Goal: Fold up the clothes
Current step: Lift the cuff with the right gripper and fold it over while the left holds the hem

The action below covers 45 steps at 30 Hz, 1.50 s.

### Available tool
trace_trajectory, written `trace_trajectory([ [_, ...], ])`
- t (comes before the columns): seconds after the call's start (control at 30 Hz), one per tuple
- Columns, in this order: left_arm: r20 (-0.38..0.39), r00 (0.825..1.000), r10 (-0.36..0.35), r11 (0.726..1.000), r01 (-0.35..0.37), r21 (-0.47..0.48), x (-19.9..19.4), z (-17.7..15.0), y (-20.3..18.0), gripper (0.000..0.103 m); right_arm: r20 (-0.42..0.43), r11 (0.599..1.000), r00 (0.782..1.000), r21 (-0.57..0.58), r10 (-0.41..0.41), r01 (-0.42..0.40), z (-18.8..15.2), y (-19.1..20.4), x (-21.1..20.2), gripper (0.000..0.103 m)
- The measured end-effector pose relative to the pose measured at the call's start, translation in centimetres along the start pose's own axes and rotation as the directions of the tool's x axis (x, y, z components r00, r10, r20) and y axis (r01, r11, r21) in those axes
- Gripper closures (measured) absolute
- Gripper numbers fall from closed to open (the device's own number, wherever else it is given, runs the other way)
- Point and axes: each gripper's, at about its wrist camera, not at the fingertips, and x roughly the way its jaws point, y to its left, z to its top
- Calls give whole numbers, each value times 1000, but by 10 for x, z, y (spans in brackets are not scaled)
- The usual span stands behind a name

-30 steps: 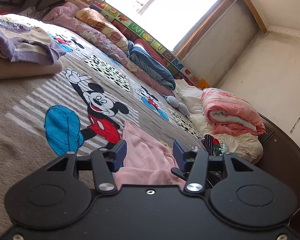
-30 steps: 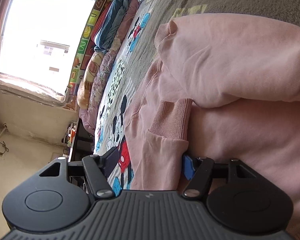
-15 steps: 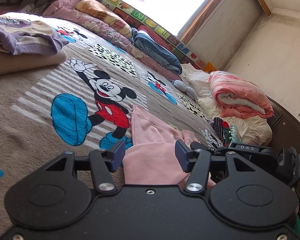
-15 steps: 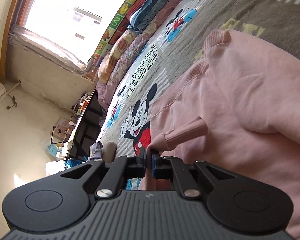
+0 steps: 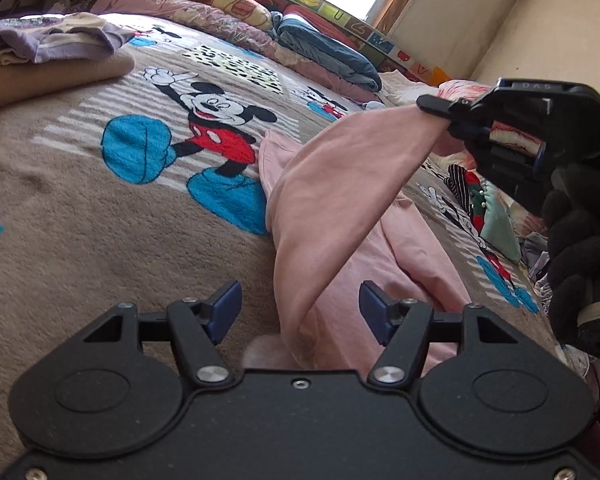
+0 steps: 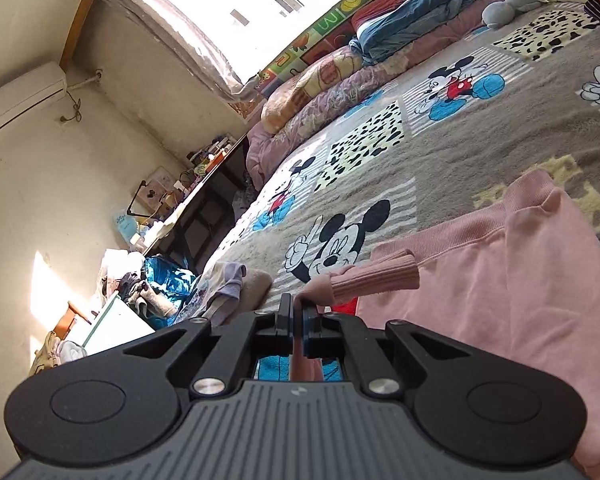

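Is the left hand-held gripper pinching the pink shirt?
No, the left hand-held gripper is wide open around the pink shirt, not squeezing it.

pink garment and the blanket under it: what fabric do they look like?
Pink sweatshirt: looks like matte cotton-type jersey or fleece knit; the sleeve cuff pinched in the right gripper is clearly ribbed. Exact fibre not readable.

Blanket: plush pile, fuzzy texture with soft-edged cartoon print, likely synthetic fleece.
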Motion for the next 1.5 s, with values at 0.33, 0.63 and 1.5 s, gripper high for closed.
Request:
trace_trajectory([
  [0.33,35,998,53,974,-59,218,19,-32,-45,72,36,1000,999,-29,-6,7,24,-6,-38,97],
  [0.63,49,994,102,881,-113,459,25,-53,-69,92,78,1000,997,2,-3,3,32,-35,-76,97],
  [1.5,103,975,198,645,-209,735,37,-81,-94,92,170,950,972,293,-164,109,-62,-177,-145,98],
])
